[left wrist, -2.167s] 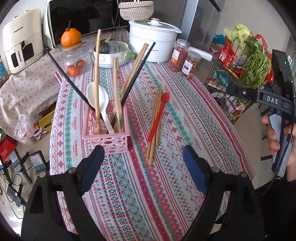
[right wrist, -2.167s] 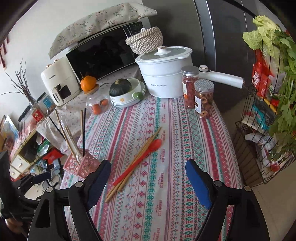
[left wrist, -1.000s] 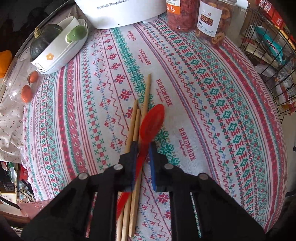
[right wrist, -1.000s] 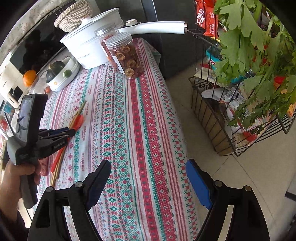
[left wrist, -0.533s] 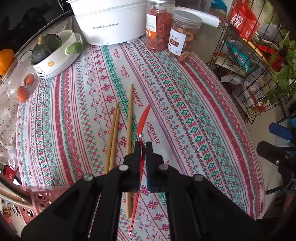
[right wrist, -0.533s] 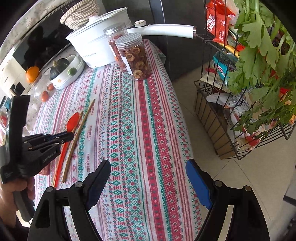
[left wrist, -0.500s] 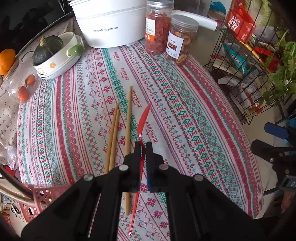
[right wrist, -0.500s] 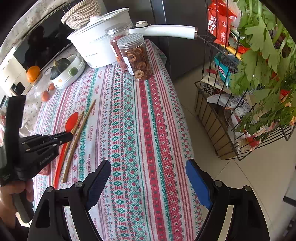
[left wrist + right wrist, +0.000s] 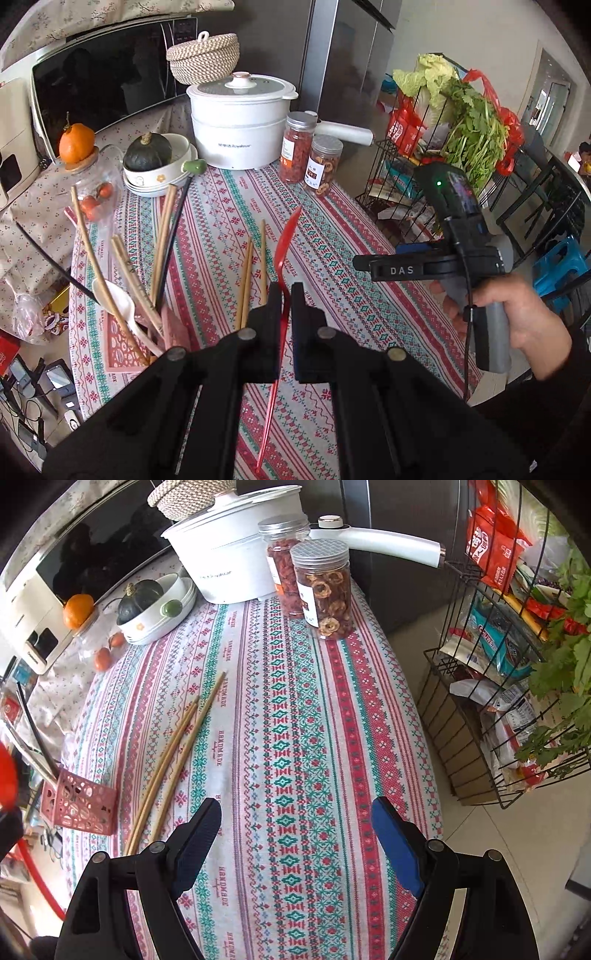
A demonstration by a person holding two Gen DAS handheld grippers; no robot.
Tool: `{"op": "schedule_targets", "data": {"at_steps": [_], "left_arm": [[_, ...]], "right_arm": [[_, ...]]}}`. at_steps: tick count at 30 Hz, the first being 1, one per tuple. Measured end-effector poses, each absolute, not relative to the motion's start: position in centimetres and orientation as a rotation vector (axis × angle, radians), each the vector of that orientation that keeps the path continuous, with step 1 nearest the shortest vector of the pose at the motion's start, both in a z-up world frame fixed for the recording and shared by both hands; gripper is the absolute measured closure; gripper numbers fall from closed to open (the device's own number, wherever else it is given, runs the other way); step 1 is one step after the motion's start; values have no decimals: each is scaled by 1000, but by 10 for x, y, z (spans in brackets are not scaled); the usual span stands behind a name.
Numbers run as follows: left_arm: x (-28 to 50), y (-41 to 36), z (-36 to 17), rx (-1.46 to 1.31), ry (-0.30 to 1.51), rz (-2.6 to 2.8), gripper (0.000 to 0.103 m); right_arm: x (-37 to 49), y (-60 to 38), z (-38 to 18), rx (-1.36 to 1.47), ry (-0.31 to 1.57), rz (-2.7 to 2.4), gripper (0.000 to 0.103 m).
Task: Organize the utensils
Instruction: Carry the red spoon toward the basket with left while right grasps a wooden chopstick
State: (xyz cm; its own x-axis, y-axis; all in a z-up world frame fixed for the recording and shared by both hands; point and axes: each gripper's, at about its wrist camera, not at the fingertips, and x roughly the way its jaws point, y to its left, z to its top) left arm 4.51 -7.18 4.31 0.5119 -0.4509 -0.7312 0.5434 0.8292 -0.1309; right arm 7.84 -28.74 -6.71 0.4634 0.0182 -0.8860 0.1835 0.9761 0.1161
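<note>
Partway: left claw point(image 9: 283, 291) clamped on red plastic spoon point(image 9: 286, 242), lifted right of pink lattice holder point(image 9: 122, 341); three bamboo chopsticks point(image 9: 173, 746) left on bench; right claw point(image 9: 295, 834) wide, idle.

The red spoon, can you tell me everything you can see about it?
The red spoon looks like thin, shiny plastic with a long, slim handle. The left gripper is shut on its handle, holding it up above the striped tablecloth. Its bowl points away from the camera, and the handle's end sticks out below the fingers.
</note>
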Motion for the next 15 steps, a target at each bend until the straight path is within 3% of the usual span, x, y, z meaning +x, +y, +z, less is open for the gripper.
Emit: {"op": "schedule_targets", "data": {"at_steps": [6,12,15], "left_arm": [[29,-12,58,17,682,-573,98],[41,24,58,-105,691,-529,98],[46,43,55,-217,696,-519,98]], "right_arm": [[100,-270,-78,301,1098,-65,19],[128,-252,-98,387,1122,-37,21],[146,-241,-108,393,1142,-12,39]]}}
